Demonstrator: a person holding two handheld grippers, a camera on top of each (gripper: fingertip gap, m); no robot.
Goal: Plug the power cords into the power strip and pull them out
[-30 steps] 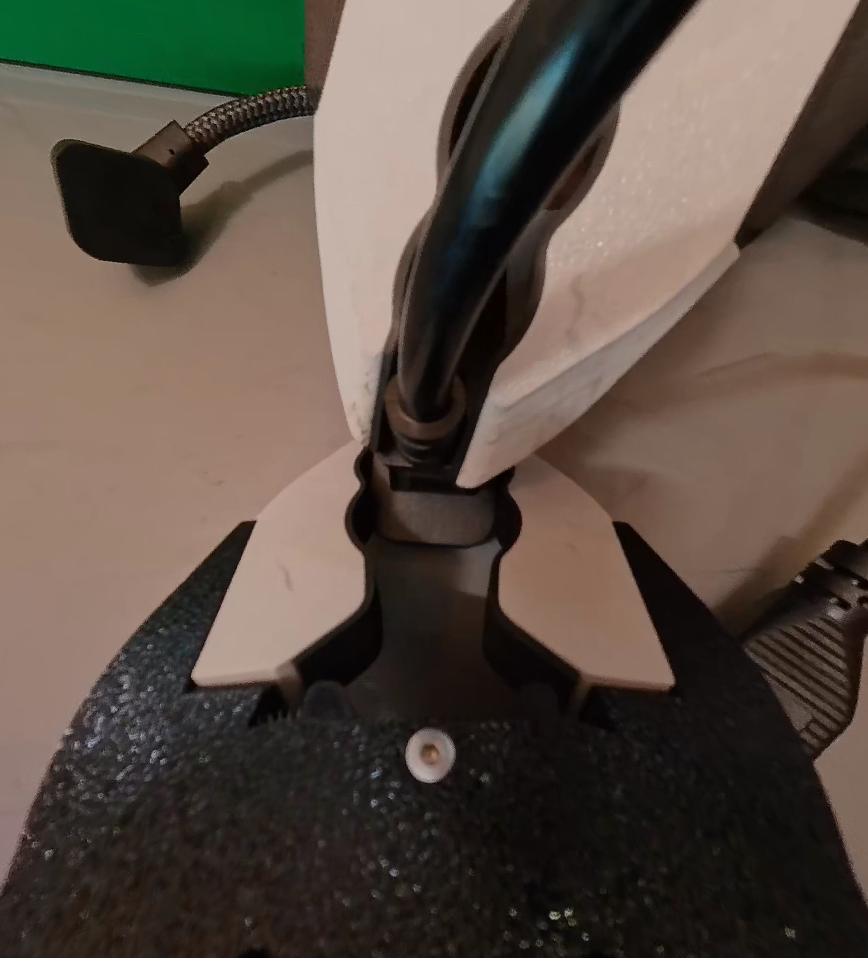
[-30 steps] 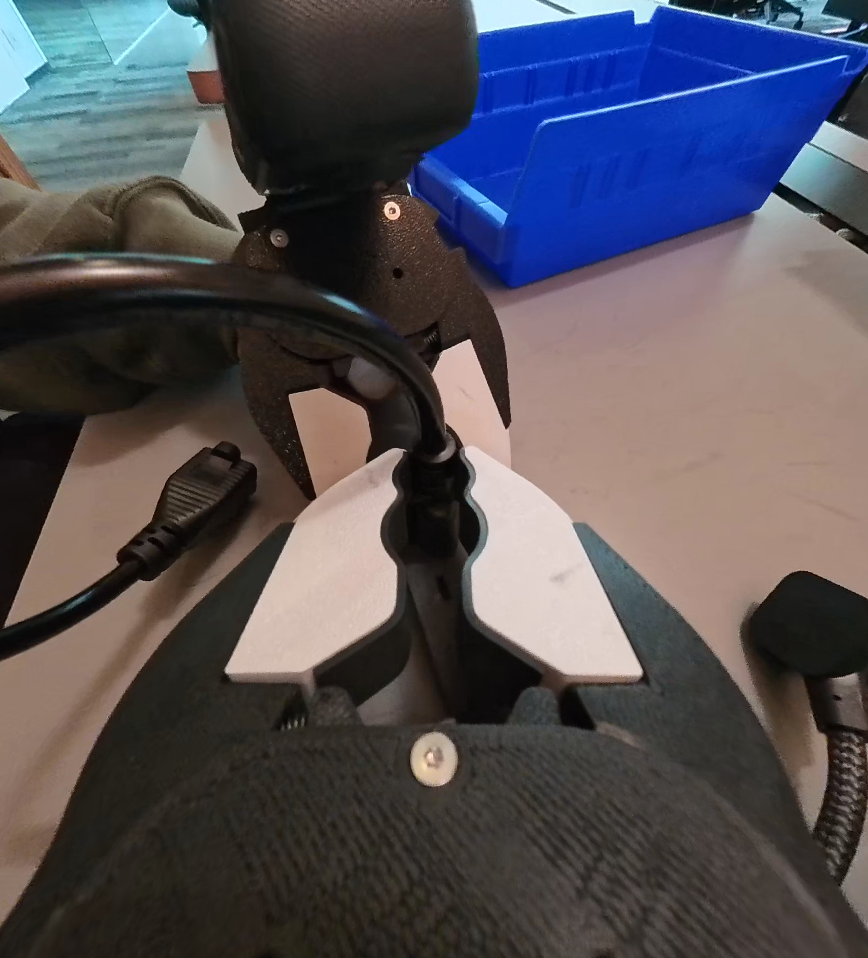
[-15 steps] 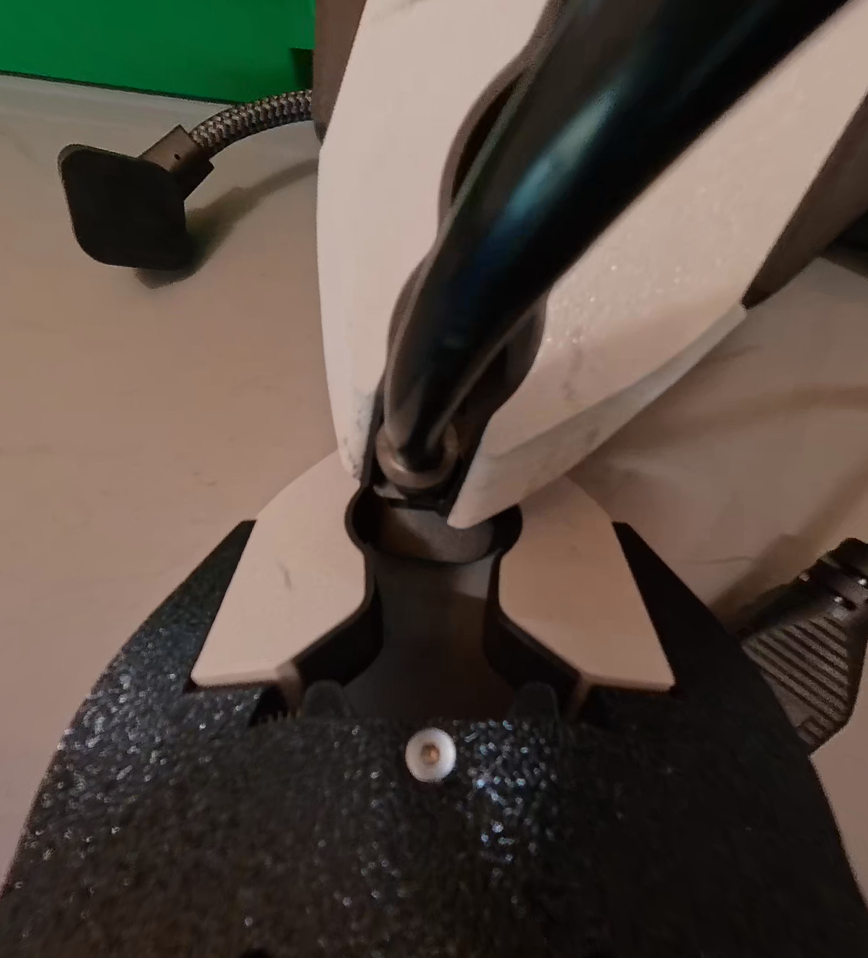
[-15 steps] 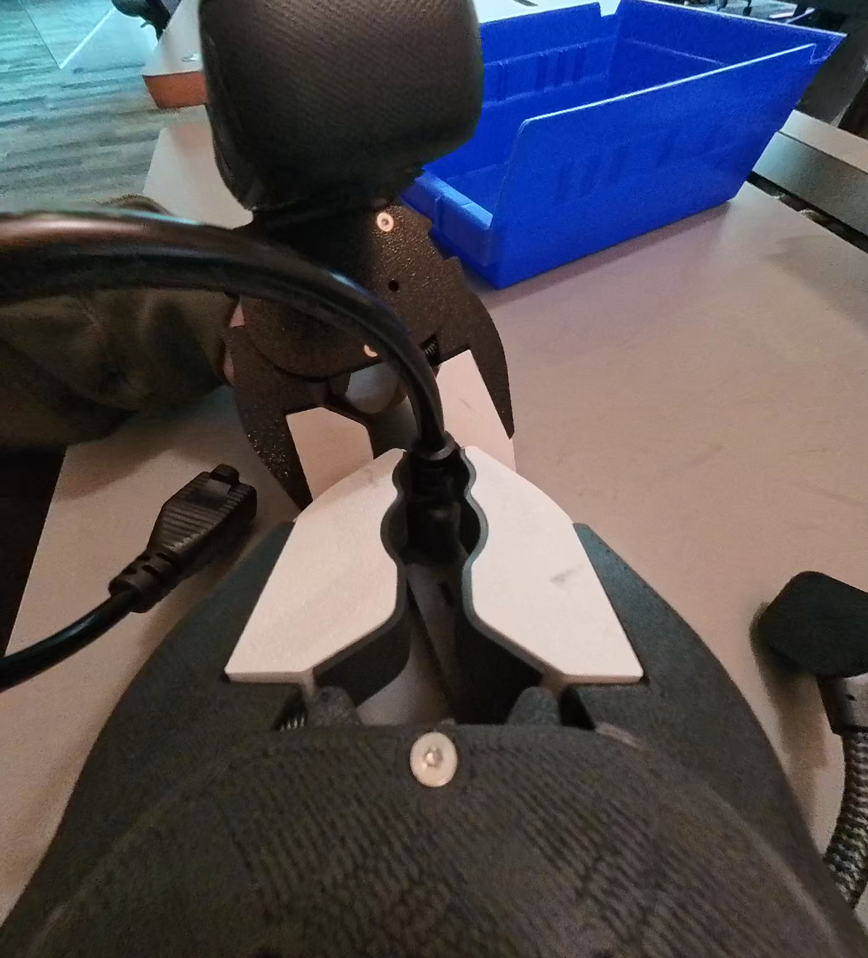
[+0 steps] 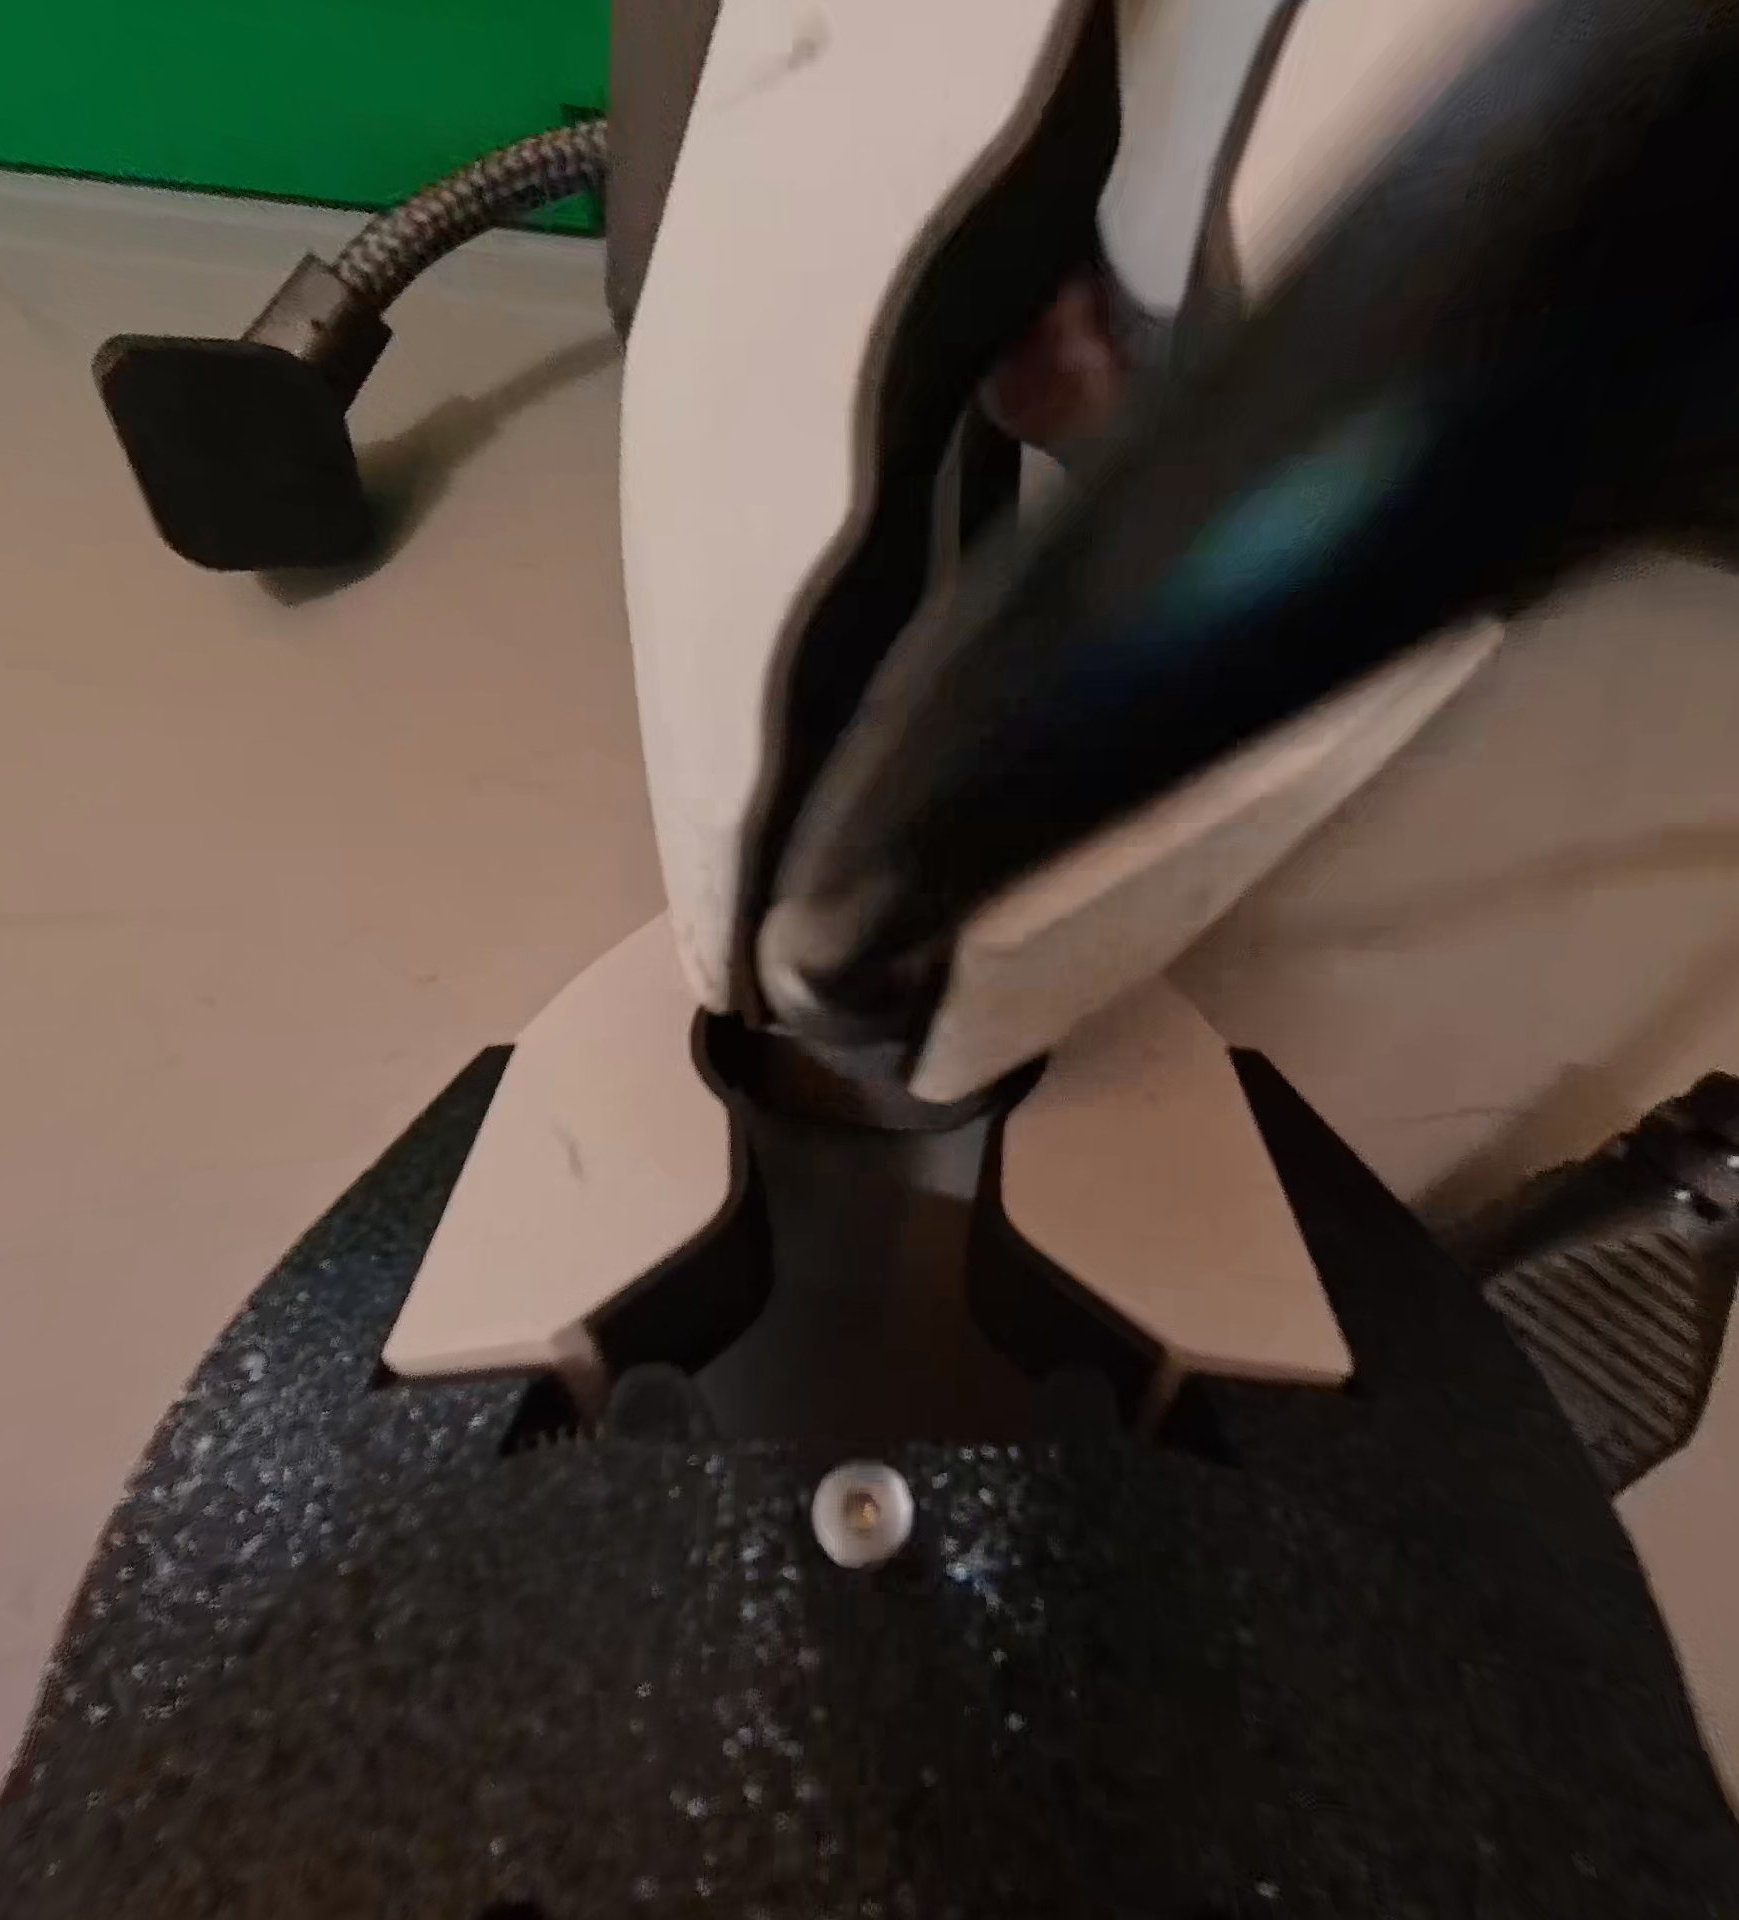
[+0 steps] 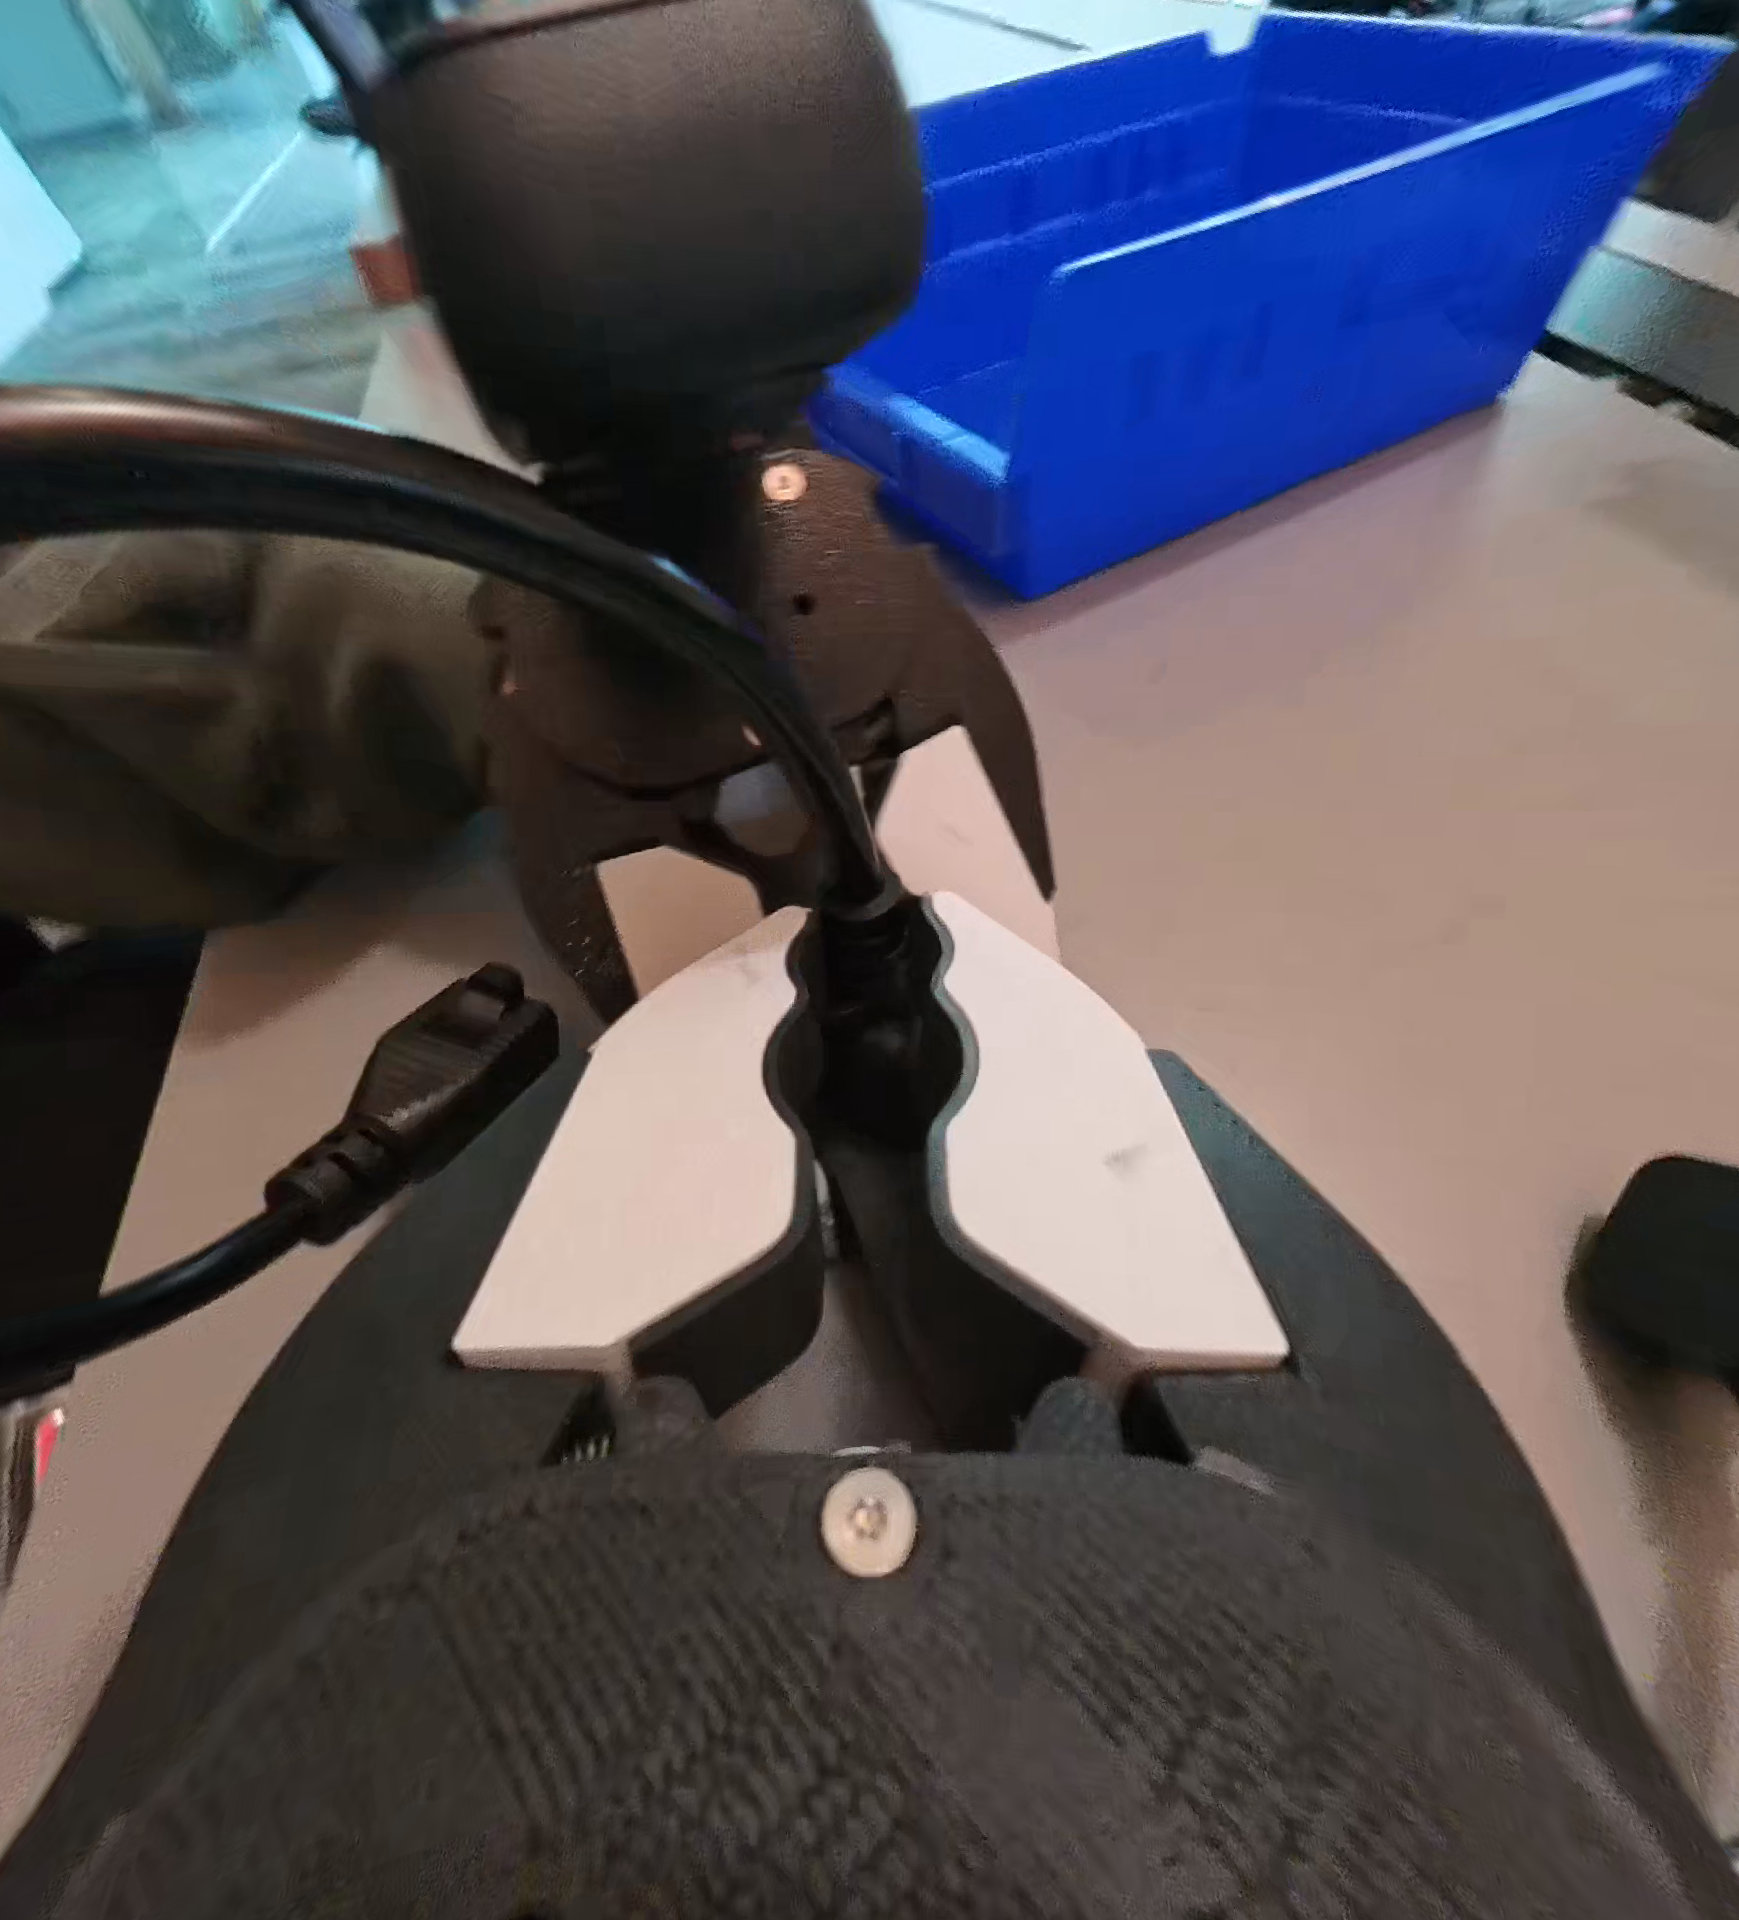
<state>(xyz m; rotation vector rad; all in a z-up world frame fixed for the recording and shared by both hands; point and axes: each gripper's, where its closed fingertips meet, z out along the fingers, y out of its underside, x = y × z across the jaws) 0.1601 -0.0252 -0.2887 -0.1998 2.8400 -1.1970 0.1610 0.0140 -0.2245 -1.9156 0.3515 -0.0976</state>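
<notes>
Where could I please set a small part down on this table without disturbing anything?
Bare tabletop lies between the blue plastic bin and the black flat plug. It is crowded where both grippers meet, around the glossy black cord and ribbed black connector.

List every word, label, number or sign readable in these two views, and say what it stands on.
None can be read.
Blue bin: faint raised marks on its front wall, too blurred to read.
Black cord, left tool, right tool: no writing shows.

Left gripper (image 5: 849,1049), right gripper (image 6: 870,971): speckled black bodies, white fingers (silver screw each); olive sleeve (image 6: 179,717)
</notes>
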